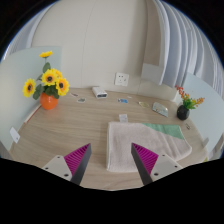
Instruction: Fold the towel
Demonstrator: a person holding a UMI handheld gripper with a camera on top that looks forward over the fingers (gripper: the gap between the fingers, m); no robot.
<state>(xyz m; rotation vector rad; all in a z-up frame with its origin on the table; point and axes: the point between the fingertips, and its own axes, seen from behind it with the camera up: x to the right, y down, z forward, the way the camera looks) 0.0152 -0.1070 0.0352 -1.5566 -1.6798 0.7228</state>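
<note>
"How did the claw (112, 162) stand?"

"Its two fingers (76, 160) were spread well apart, tips pointing forward, nothing pinched between them."

"And the pads?"

"The magenta pads (146, 158) faced inward toward each other, both fingers level."

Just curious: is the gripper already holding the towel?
No. The gripper is open, and the towel lies flat on the table.

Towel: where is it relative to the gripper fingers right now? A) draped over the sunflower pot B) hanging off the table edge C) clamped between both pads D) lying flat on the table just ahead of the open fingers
D: the white towel lies flat on the wooden table just beyond the gripper, whose fingers stand open with nothing between them.
</note>
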